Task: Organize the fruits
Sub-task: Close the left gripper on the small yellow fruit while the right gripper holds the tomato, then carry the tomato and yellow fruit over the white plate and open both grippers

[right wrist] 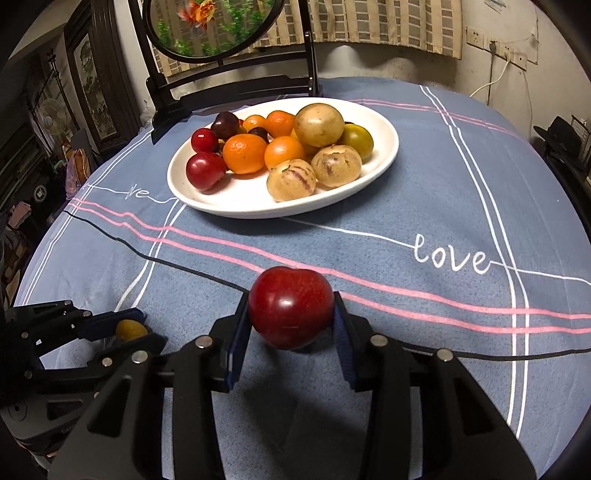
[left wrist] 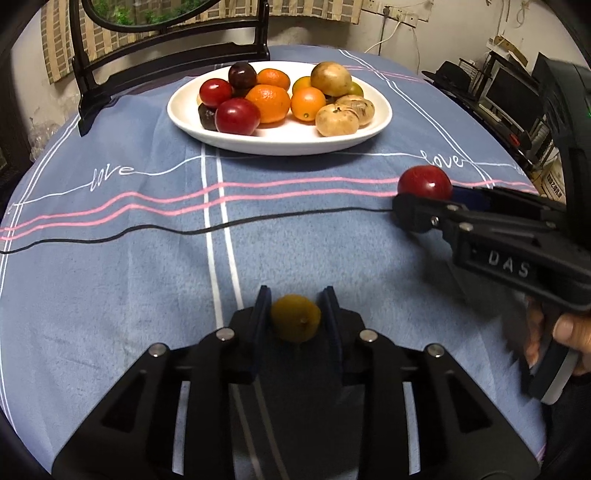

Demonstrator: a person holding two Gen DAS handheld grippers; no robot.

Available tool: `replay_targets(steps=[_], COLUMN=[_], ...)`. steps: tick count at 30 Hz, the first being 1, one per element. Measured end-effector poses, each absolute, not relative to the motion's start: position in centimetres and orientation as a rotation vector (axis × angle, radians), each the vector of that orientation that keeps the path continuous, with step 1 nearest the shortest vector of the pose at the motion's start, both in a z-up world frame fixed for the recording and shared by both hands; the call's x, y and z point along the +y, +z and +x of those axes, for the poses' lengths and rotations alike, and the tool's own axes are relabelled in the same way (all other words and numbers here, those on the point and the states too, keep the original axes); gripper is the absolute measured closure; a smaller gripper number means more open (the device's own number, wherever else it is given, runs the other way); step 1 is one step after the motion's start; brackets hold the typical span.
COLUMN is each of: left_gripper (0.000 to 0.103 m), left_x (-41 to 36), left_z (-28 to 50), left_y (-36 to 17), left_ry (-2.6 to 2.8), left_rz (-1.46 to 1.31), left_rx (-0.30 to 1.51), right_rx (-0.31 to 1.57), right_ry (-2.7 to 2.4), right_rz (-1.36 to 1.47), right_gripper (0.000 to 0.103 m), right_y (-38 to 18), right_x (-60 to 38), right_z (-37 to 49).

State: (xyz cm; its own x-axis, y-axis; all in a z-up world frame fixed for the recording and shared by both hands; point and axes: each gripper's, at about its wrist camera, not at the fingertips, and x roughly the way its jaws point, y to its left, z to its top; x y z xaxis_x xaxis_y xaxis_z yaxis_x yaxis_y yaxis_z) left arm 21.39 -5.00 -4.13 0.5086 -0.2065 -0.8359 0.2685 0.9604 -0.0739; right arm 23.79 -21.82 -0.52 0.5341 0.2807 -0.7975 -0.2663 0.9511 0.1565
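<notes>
A white plate at the far middle of the blue tablecloth holds red plums, dark plums, oranges and tan striped fruits. My left gripper is low over the cloth near me, shut on a small yellow fruit. In the right wrist view that yellow fruit and the left gripper show at the lower left. My right gripper is shut on a red plum, in front of the plate. From the left wrist view the red plum sits at the right.
A thin black cable runs across the cloth between the grippers and the plate. A dark chair back and a round glass on a stand rise behind the plate. A person's hand grips the right handle.
</notes>
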Motion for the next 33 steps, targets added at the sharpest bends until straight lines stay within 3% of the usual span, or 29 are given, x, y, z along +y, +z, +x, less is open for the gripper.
replay_targets(steps=[11, 20, 27, 33], left_gripper=[0.076, 0.076, 0.076, 0.076], left_x=[-5.0, -3.9, -4.6, -5.4], left_z=[20.5, 21.7, 28.3, 35.8], left_y=[-4.1, 1.9, 6.0, 5.9], left_ry=[-0.287, -0.329, -0.285, -0.222], left_rz=[0.092, 0.075, 0.069, 0.054], left_rx=[0.965, 0.848, 0.755, 0.765], right_rx=[0.946, 0.866, 0.795, 0.802], right_ry=[0.333, 0.358, 0.371, 0.412], right_rz=[0.009, 0.001, -0.047, -0.072], right_gripper=[0.061, 0.061, 0.061, 0.061], right_y=[-0.3, 2.9, 5.4, 4.6], right_x=[-21.7, -21.7, -20.9, -18.5], right_z=[23.4, 22.9, 26.7, 32.1])
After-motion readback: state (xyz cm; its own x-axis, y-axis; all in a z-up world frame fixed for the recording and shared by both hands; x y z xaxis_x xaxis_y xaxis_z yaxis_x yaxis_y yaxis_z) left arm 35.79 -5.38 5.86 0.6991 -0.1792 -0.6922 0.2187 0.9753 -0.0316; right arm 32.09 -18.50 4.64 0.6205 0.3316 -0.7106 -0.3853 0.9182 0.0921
